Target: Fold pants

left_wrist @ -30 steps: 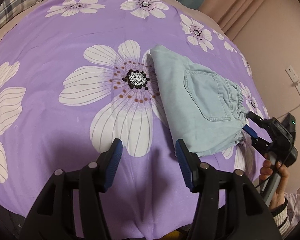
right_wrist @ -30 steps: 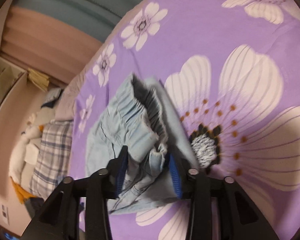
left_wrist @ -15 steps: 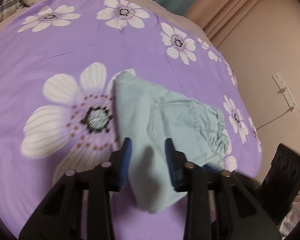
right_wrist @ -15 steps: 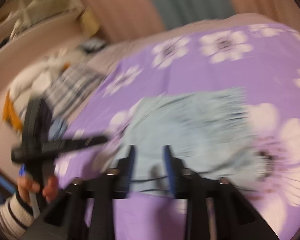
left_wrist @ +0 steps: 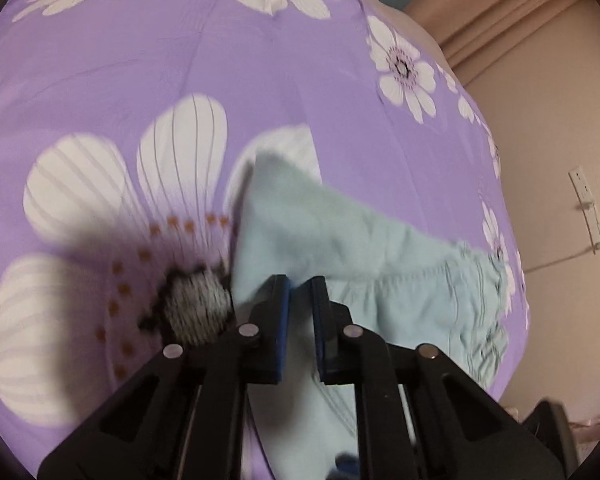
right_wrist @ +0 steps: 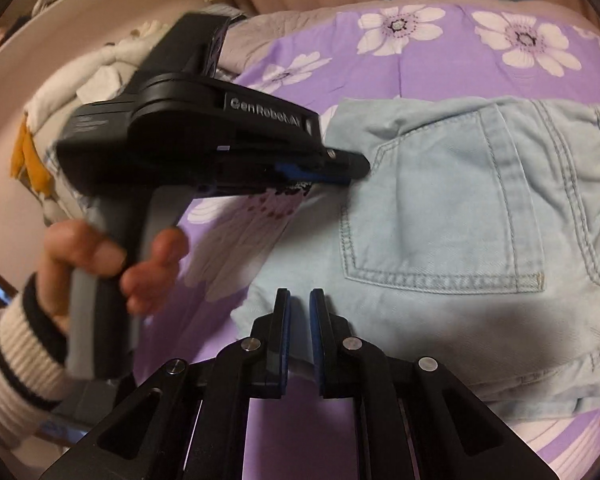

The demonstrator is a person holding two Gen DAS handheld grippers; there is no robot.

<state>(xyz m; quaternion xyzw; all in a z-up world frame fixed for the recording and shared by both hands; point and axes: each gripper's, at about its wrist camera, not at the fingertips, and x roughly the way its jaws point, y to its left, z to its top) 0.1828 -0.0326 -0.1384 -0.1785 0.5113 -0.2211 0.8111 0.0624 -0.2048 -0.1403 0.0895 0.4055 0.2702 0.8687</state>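
Note:
Light blue denim pants [left_wrist: 340, 240] lie folded on the purple flowered bedspread [left_wrist: 180, 60]; the back pocket and gathered waistband show in the right wrist view [right_wrist: 460, 208]. My left gripper [left_wrist: 299, 284] is nearly shut, its jaws a narrow gap apart, right over the pants' left edge; it also shows in the right wrist view [right_wrist: 352, 166], its tip touching the pants' edge. My right gripper [right_wrist: 299, 296] is nearly shut and empty, over the pants' near corner.
The bedspread also shows in the right wrist view [right_wrist: 440, 68]. A beige wall with a socket and cord [left_wrist: 584, 200] stands to the right of the bed. Pillows and a plaid cloth [right_wrist: 80, 76] lie beyond the bed's far left.
My left gripper has closed from wide open and moved in onto the pants' left edge. My right gripper has let go of the waistband, swung round to the pants' other side and closed.

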